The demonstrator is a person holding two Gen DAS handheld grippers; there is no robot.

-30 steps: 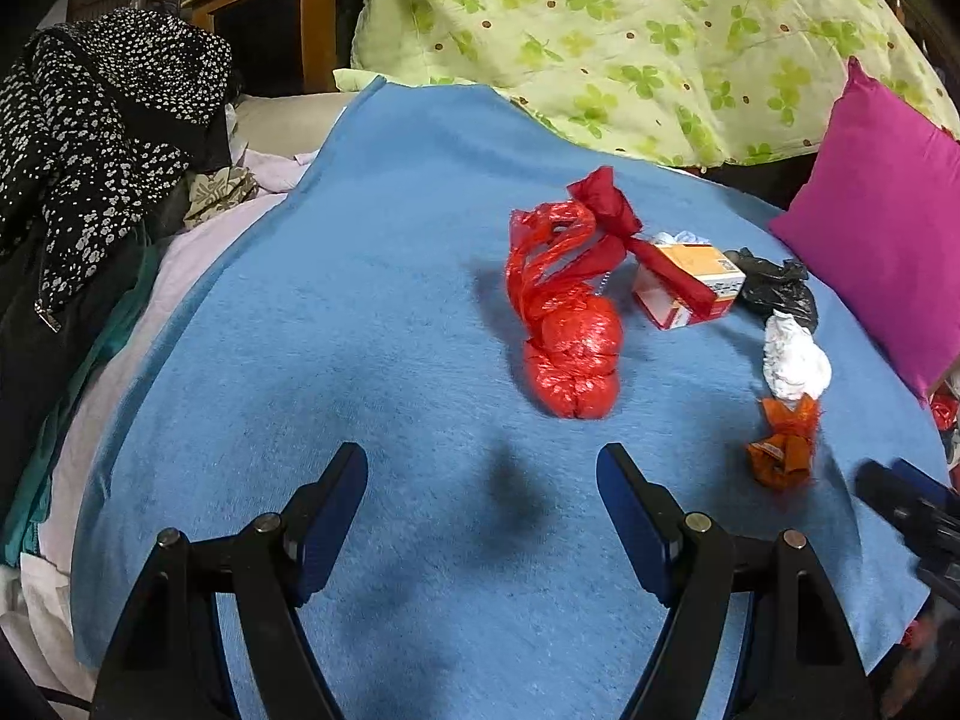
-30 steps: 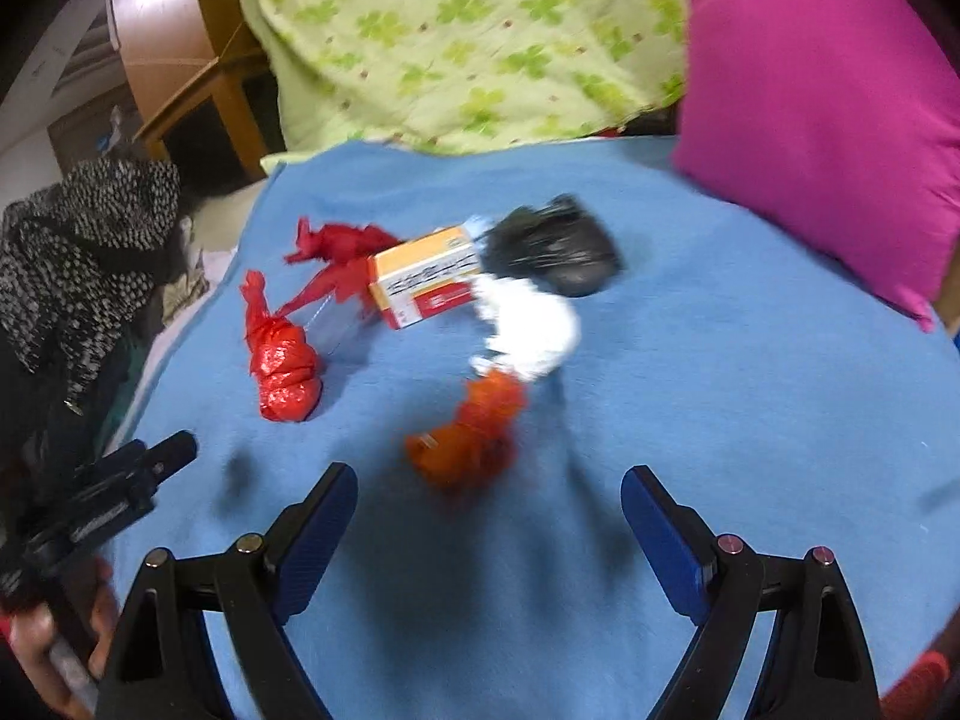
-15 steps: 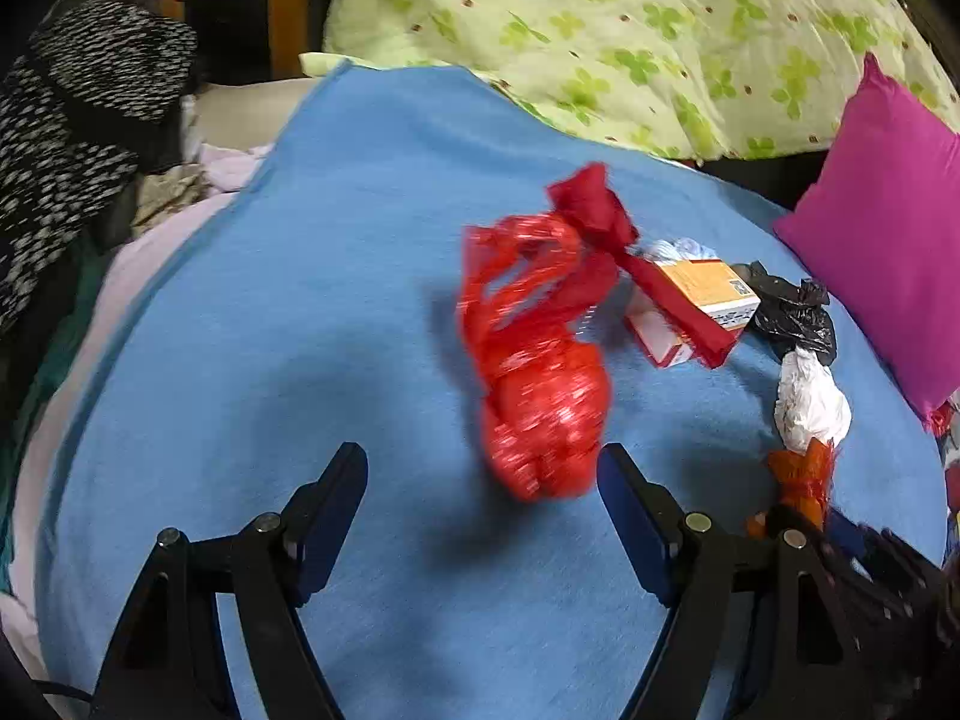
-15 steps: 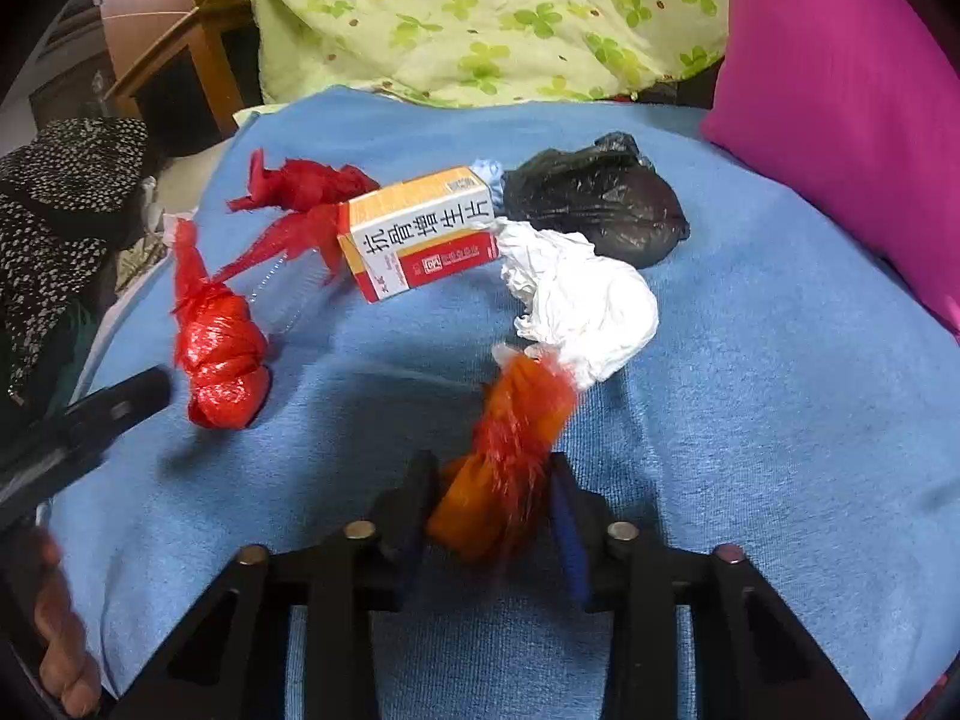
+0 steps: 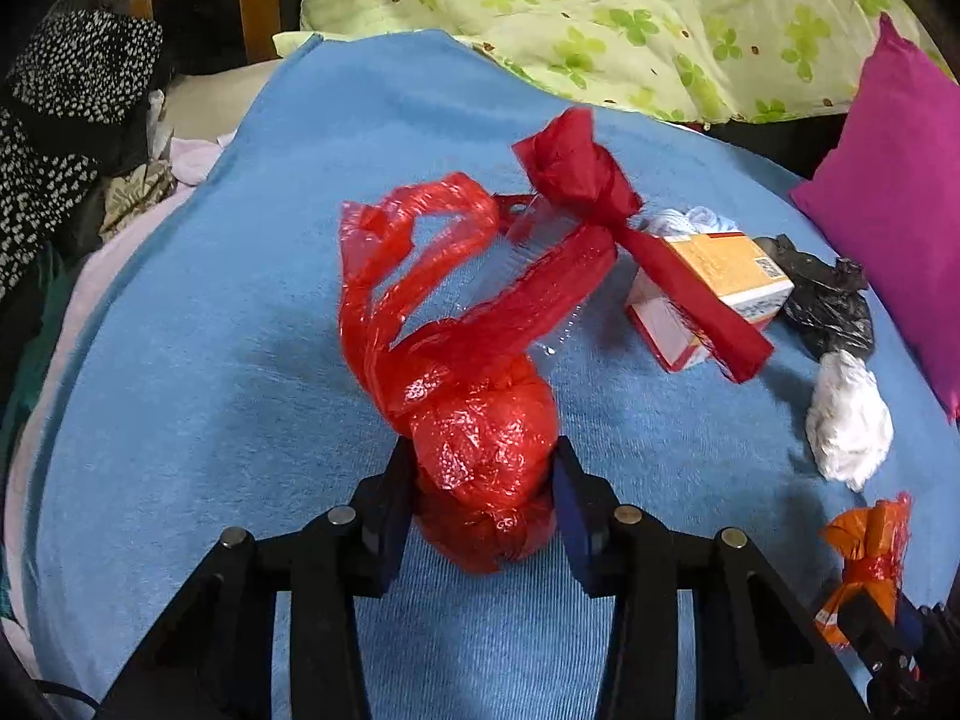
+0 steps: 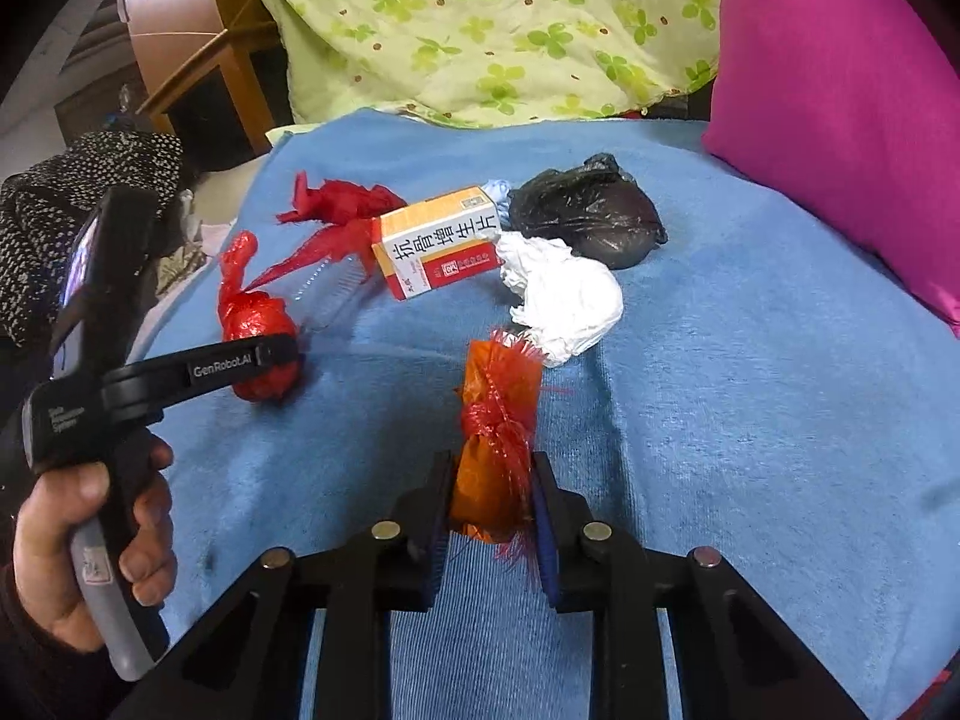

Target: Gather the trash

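Note:
My left gripper is shut on a knotted red plastic bag lying on the blue blanket; its handles trail away from me. My right gripper is shut on a small orange bundle tied with red mesh. That bundle also shows at the lower right of the left wrist view. In the right wrist view the left gripper grips the red bag. An orange and white medicine box, a white crumpled wad, a black bag and a red wrapper lie beyond.
A magenta pillow lies on the right, a green clover quilt at the back. Dark spotted clothing and a wooden cabinet are on the left past the blanket's edge.
Both grippers moved forward and closed: the left onto the red bag, the right onto the orange bundle. A second ago both were open and short of the trash.

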